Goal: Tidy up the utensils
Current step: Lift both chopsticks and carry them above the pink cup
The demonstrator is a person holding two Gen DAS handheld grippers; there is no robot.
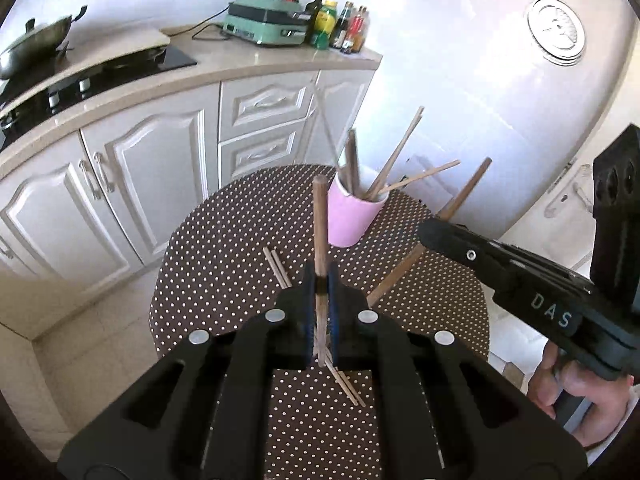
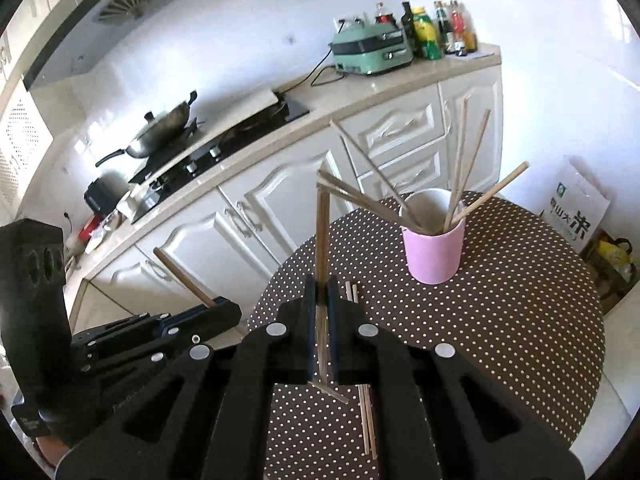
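A pink cup with several wooden chopsticks stands on the round dotted table. My left gripper is shut on a wooden chopstick held upright, short of the cup. My right gripper is shut on another chopstick, also upright; it shows in the left wrist view with its chopstick at the right of the cup. A pair of chopsticks lies flat on the table beneath the grippers.
White kitchen cabinets with a counter run behind the table, bearing a stove with a wok, a green appliance and several bottles. A white bag stands on the floor at the right.
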